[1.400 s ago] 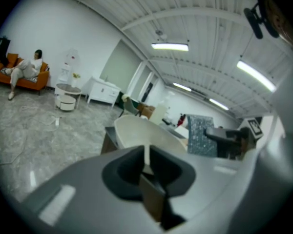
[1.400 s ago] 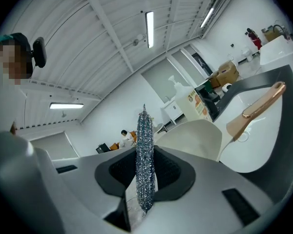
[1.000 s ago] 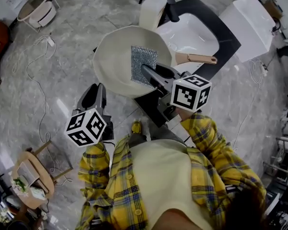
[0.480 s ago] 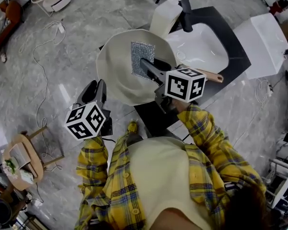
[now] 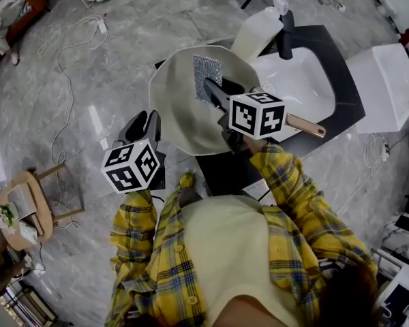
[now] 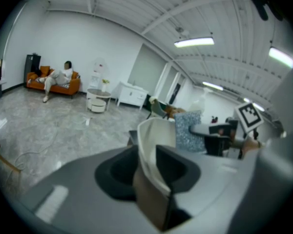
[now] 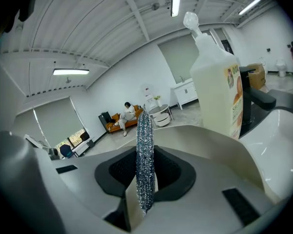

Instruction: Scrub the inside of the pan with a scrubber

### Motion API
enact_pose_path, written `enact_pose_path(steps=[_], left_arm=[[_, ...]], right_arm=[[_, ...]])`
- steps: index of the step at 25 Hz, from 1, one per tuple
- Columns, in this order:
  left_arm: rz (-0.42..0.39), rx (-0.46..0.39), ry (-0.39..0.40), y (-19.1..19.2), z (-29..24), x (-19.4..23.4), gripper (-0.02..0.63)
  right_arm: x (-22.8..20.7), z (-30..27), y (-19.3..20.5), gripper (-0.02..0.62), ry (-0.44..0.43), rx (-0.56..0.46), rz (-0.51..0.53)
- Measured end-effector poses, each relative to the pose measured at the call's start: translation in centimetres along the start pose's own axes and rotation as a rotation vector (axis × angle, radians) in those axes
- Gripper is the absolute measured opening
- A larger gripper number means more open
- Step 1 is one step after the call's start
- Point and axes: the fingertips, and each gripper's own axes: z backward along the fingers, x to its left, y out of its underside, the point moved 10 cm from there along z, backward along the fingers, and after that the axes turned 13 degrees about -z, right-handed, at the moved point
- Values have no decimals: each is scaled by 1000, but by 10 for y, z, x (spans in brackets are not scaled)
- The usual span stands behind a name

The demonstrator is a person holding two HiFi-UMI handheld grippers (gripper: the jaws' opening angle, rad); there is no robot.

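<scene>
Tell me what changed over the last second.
The right hand-held gripper slid the scrubber up the pan toward its far rim. The left hand-held gripper has just been opening its jaws, the pan's rim between them. Unchanged: scrubber clamped, pan beside the sink.

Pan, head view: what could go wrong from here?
The pan overhangs the counter, held at its rim by the left gripper, whose jaws have just been opening; it could slip or tip.
The right gripper pinches the scrubber by its near edge; scrubbing could pull it free.
The soap bottle stands close behind the pan; a push could topple it.
</scene>
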Motion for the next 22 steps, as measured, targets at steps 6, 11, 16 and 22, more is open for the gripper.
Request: enact_pose_path(steps=[6,11,16,22], left_arm=[[23,4,-12,4,-1,-1,101],[30,2,-10,3,-5,0,101],[33,3,-26,6,-8,-1,101],[35,15,-33,10,-10,1,95]], right_arm=[[3,-20,-3,81,90,22,114],[7,-32,-6,81,168,10,244],[7,-43,-6,81,277,3,415],[12,-55,2,81,378,28,569]])
